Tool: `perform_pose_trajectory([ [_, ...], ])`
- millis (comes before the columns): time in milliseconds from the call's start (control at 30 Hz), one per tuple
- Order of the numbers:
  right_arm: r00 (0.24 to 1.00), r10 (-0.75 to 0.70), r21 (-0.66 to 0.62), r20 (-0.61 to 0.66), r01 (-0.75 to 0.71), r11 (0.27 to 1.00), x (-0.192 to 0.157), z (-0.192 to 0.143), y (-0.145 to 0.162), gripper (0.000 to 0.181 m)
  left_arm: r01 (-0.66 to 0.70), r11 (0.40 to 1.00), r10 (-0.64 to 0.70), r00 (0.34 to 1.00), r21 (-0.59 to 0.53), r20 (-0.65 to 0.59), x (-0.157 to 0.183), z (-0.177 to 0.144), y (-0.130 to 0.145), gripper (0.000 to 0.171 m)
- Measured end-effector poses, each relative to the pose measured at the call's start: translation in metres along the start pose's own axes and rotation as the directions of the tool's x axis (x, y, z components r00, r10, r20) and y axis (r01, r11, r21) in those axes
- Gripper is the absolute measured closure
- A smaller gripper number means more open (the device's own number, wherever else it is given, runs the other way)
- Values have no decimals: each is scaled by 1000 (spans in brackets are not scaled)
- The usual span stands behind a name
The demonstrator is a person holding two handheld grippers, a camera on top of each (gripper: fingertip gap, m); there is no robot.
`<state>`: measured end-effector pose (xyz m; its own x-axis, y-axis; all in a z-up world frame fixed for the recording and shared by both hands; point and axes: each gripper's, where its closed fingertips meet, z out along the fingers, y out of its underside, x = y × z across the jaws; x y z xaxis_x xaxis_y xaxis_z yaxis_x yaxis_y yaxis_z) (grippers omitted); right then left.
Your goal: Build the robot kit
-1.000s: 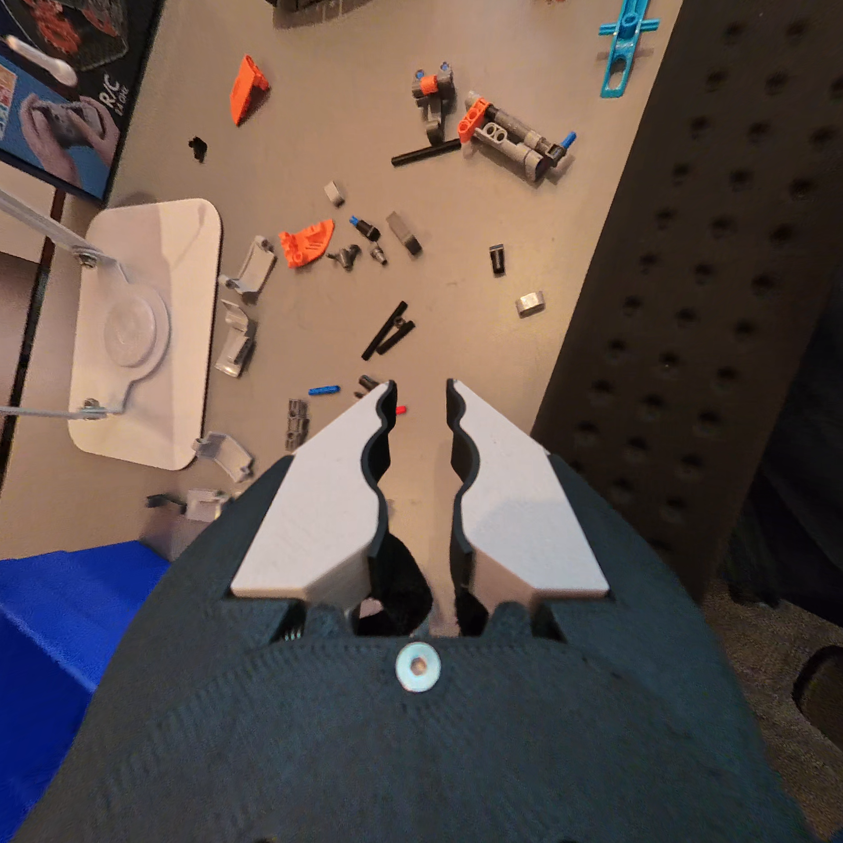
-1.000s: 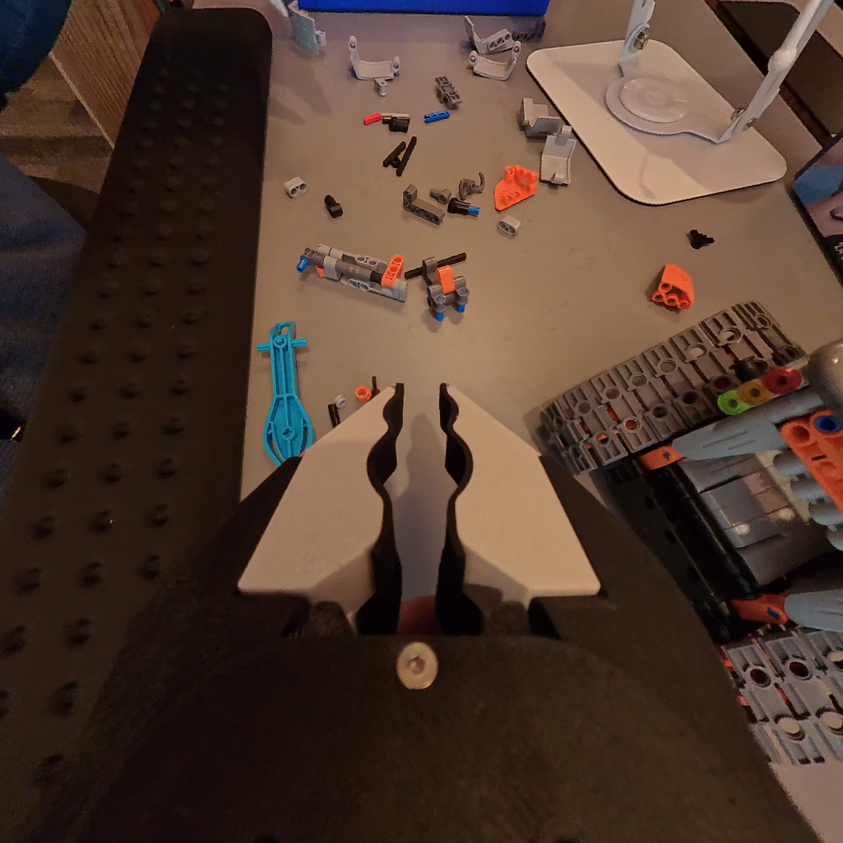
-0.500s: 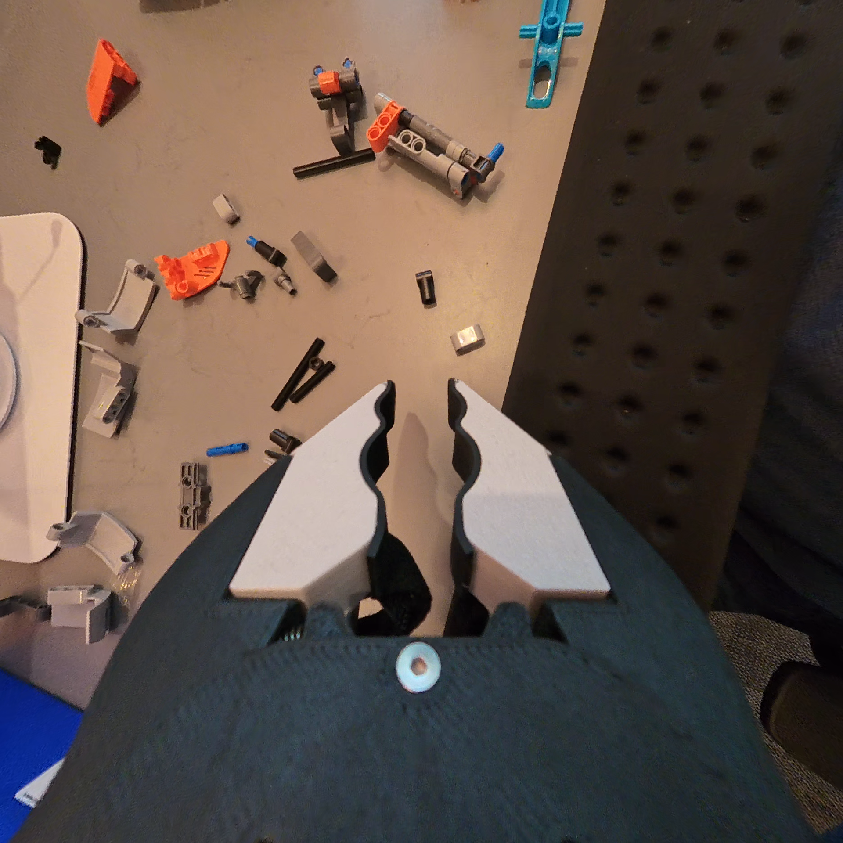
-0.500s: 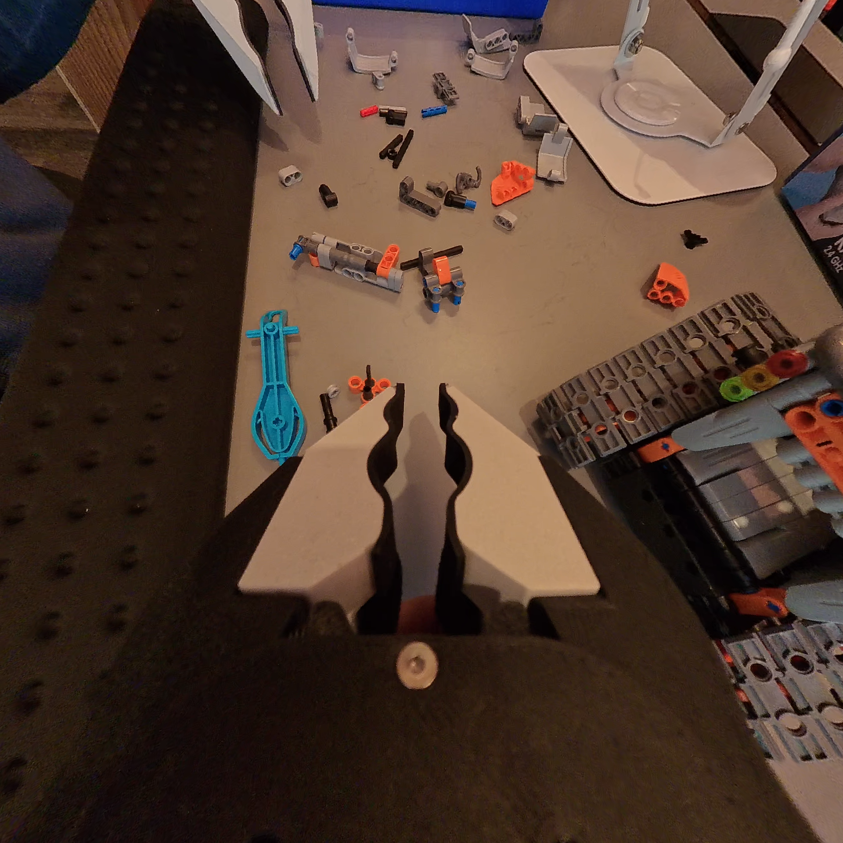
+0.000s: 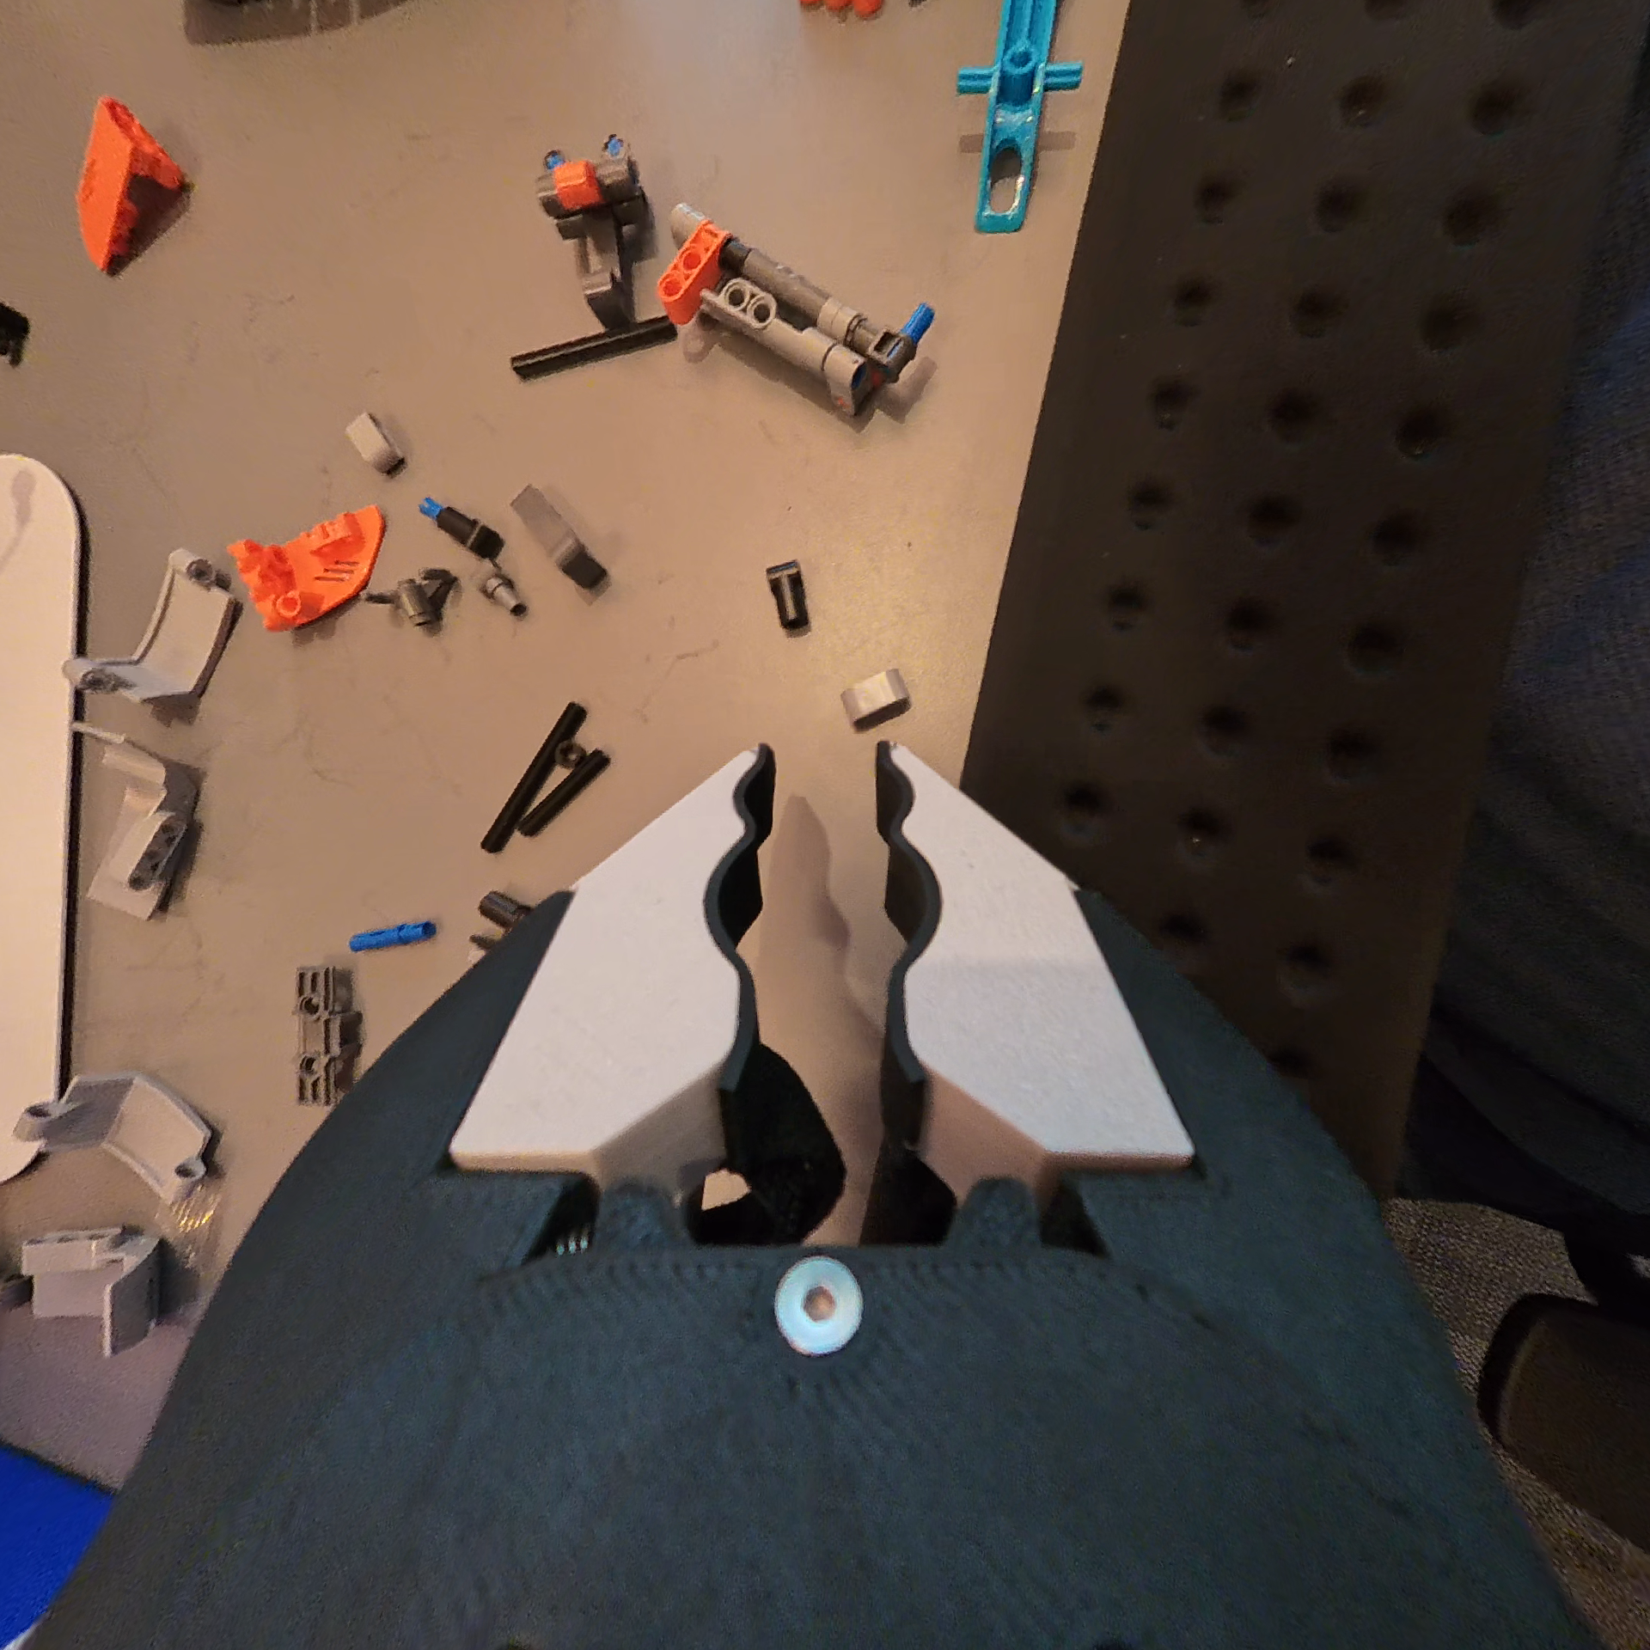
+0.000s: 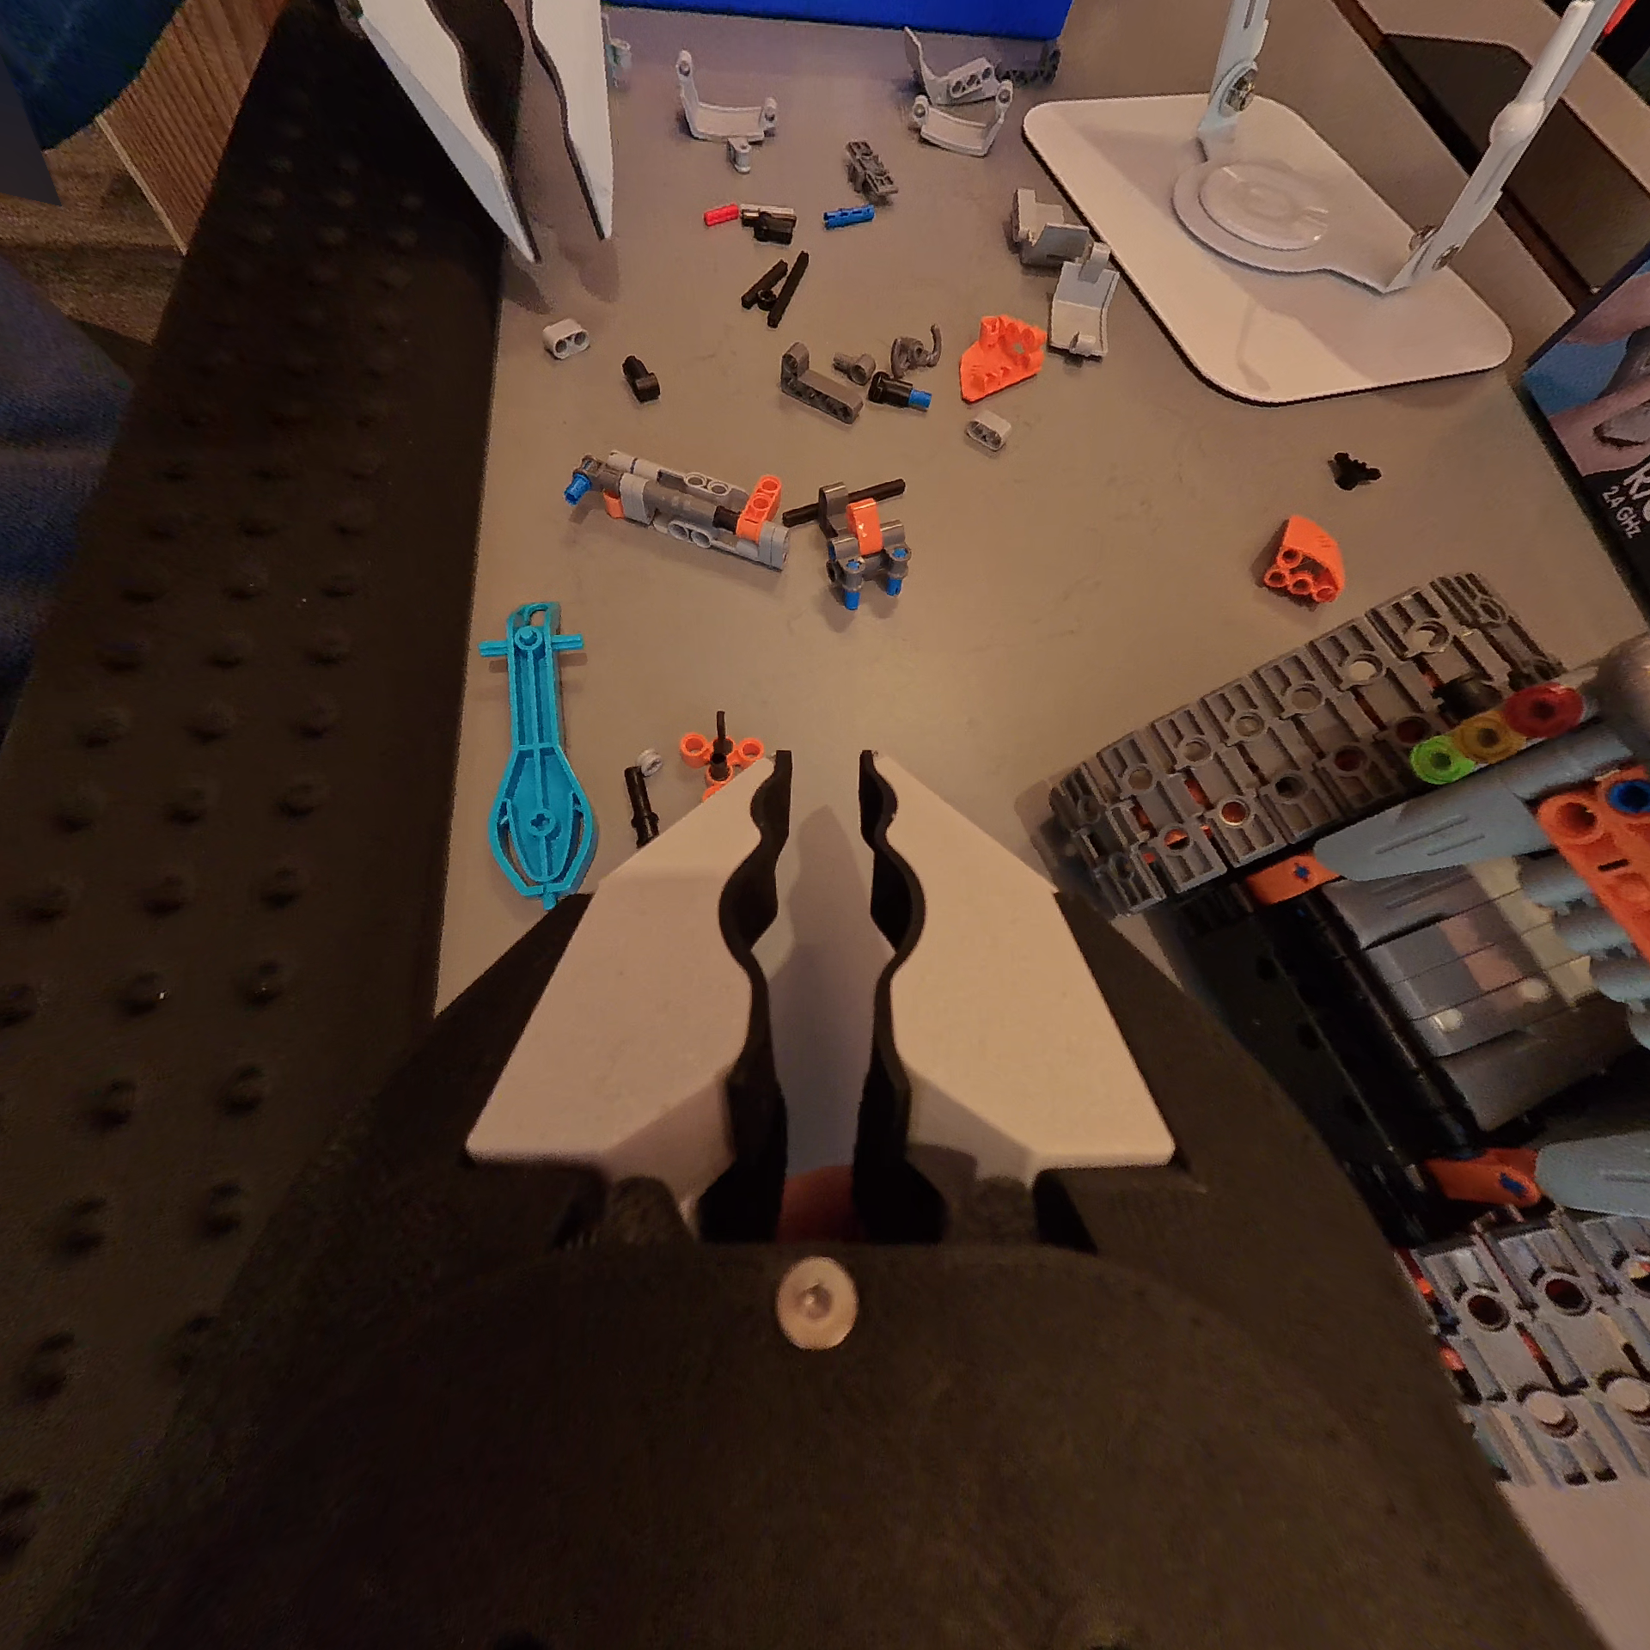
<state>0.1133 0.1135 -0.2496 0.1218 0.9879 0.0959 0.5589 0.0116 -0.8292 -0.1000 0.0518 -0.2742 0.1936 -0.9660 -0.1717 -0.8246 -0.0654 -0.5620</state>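
So, both grippers are empty here; the left gripper [image 5: 823,759] has its jaws apart with only bare table [image 5: 804,500] showing through the gap, and the right gripper [image 6: 823,759] is the same, jaws parted and nothing between them.

Nothing is picked up or touched as far as I can see; every loose piece lies flat on the table.

Nearest to the left gripper is a small light grey connector [image 5: 876,697], just beside its right fingertip and close to the edge of the black perforated mat [image 5: 1295,536]; a pair of black rods [image 5: 546,779] lies near the other fingertip, slanted bottom-left to top-right in the left wrist view.

Farther ahead sits a grey and orange assembly [image 5: 786,317]; its long axis runs diagonally, the orange end toward the middle of the table and the blue pin end toward the mat; a T-shaped piece with a black axle [image 5: 594,344] lies just beside it.

The right gripper hovers near a little orange connector with a black pin [image 6: 714,754], just off its left fingertip; a turquoise tool [image 6: 536,759] lies alongside the mat edge, its long axis roughly parallel to that edge, fat end toward the camera.

A tracked model [image 6: 1295,759] sits off to the right of that gripper, near but apart; a white stand base [image 6: 1268,268] is at the far side.
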Motion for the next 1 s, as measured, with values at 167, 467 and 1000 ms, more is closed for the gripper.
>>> perform_pose_trajectory([
  [167,1000,-4,0,3,4,1000,-1,1,-1,168,2,1000,-3,1000,-13,-31,7,11,-4,150],
  [467,1000,-14,-2,5,14,1000,-3,1,-1,169,41,998,-44,996,-38,-83,13,22,-3,155],
  [1000,1000,-14,2,7,14,1000,-2,-1,3,169,141,990,-133,959,-16,250,-37,-58,30,139],
])
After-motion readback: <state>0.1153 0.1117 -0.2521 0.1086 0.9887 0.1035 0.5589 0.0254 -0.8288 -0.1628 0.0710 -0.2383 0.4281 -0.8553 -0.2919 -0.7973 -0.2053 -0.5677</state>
